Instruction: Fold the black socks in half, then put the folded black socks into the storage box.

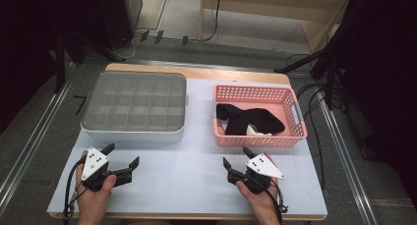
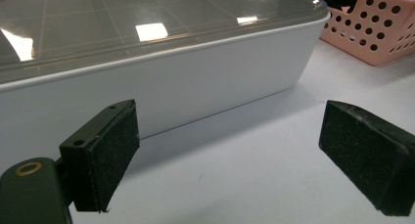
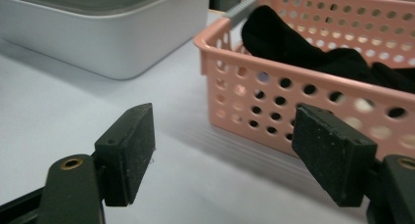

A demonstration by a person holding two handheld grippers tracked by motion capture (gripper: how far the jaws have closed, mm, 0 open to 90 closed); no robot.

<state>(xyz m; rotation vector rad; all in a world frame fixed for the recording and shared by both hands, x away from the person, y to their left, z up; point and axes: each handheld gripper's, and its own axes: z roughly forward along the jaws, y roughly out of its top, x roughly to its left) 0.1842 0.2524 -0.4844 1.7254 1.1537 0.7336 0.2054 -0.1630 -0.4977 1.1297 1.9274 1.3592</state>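
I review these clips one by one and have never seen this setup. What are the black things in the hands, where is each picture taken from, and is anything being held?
No robot arm here: a person holds hand-operated tongs in each hand. The high view looks down on the table; the left tongs show at its left, the right tongs at its right. The other two pictures come from cameras riding on the tongs, looking along their black pads. On the table stand a grey lidded box with compartments and a pink basket holding dark socks. Both tongs stand open and hold nothing; the left points at the box, the right at the basket.
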